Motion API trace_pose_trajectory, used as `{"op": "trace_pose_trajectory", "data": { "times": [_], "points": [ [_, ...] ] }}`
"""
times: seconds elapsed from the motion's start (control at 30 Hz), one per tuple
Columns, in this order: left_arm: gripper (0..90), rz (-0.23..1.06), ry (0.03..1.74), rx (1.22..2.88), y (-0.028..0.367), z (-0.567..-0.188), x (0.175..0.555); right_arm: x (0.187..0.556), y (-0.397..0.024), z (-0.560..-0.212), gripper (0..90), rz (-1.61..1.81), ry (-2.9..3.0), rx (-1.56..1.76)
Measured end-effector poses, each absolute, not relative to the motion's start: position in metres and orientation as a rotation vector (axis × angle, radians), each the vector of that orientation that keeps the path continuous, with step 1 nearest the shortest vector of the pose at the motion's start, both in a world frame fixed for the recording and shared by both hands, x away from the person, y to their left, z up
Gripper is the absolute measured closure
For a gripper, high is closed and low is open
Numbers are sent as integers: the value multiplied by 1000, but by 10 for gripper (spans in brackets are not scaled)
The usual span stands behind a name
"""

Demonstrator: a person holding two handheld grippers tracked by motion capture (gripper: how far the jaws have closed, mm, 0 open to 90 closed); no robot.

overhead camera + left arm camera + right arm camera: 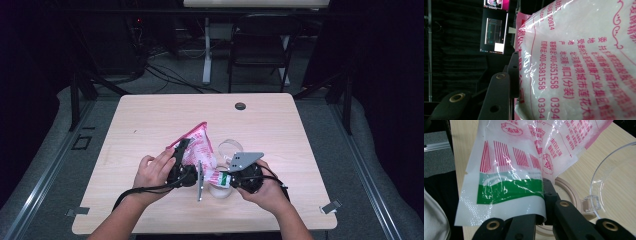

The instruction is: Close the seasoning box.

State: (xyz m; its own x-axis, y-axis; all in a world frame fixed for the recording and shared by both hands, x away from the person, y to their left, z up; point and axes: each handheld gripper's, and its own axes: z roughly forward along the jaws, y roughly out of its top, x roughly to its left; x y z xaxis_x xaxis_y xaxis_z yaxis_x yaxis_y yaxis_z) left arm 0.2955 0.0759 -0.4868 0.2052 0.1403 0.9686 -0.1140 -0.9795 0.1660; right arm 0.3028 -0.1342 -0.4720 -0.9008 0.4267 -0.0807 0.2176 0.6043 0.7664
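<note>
Clear plastic bag (199, 146), pink print, green band at one end; lifted over the table's (150, 120) middle near edge. Left gripper (181, 150) clamps its side; right gripper (226, 179) pinches the green end. Clear lid (610, 177) beside. Far tabletop bare.

Bright lit table (150, 115), dark surroundings, glare on plastic bag (584, 62), slightly soft close-ups
</note>
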Motion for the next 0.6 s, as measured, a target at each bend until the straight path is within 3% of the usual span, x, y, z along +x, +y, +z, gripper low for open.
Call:
{"op": "trace_pose_trajectory", "data": {
  "times": [0.6],
  "points": [
    [635, 1869, 9, 2271, 75, -486, 296, 303, -135, -472, 900, 1180, 2575, 530]
  ]
}}
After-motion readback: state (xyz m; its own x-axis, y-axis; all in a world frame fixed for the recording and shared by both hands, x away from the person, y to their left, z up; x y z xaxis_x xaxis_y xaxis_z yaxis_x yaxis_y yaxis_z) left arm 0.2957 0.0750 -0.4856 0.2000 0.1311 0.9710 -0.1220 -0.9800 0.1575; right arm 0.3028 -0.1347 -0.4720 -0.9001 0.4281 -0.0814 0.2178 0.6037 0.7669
